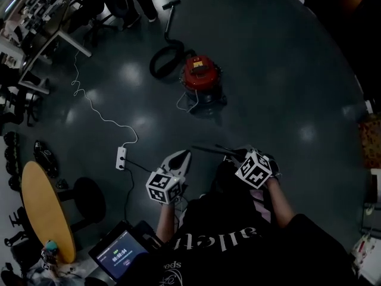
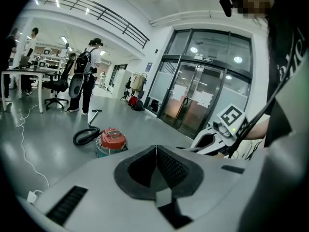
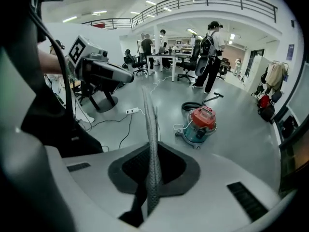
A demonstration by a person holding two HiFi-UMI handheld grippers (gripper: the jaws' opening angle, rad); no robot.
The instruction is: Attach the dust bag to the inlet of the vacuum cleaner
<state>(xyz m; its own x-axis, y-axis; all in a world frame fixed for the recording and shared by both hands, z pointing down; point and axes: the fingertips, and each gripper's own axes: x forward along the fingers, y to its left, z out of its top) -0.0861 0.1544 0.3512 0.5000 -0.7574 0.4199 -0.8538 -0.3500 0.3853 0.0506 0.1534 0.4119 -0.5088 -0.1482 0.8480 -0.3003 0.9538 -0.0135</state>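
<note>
Though no lettering on the vacuum cleaner point(image 1: 201, 76) is reading clearly, it is standing upright on the floor point(image 1: 286, 88), black hose point(image 1: 162, 61) curling leftward, well ahead of both claws; the left claw point(image 2: 156, 153) and right claw point(image 3: 147, 100) are each pressing together, empty.

The left tool point(image 2: 156, 153) has its jaws closed on each other with nothing between them, pointing out over a grey floor point(image 2: 58, 153). At about ten o'clock from them sits the red-topped vacuum cleaner point(image 2: 112, 140), its black hose point(image 2: 84, 137) coiled just beside it, and farther off at eleven a person with a backpack point(image 2: 89, 76) stands near a bench point(image 2: 21, 74). At two o'clock the right tool point(image 2: 186, 148), with its marker cube point(image 2: 231, 116), shows before glass doors point(image 2: 193, 100).
</note>
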